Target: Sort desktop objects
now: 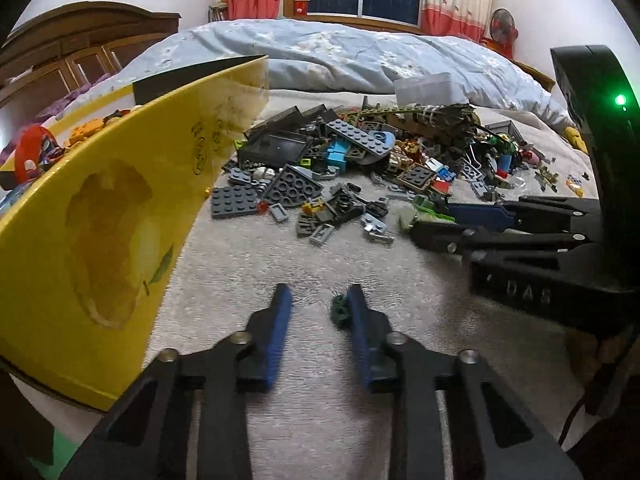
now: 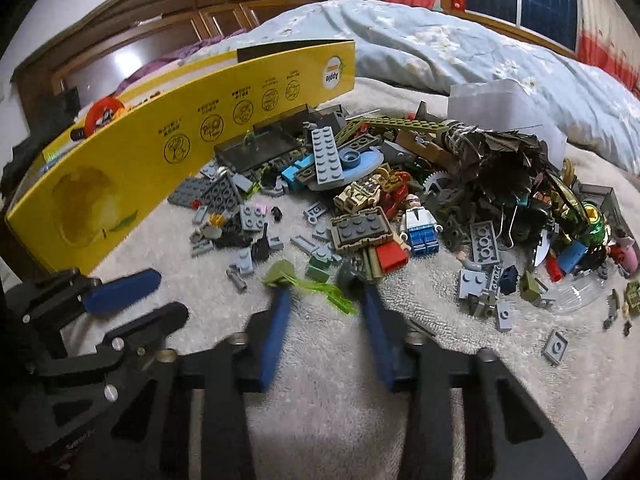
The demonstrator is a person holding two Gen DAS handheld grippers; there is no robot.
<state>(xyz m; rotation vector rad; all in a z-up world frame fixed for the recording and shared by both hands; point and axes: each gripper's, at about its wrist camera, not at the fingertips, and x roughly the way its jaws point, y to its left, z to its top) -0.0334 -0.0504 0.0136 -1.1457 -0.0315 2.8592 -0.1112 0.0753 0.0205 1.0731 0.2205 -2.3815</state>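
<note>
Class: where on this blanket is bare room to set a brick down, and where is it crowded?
Bare: the blanket between the yellow box and the brick pile, near the left tool. Crowded: the pile itself, around the minifigure.

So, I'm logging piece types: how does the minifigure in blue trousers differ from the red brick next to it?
The minifigure is a jointed figure with a head, white torso and blue legs; the red brick is one plain red block. The minifigure is longer, the red brick squatter. Both lie on the pale towel at the pile's near edge.
</note>
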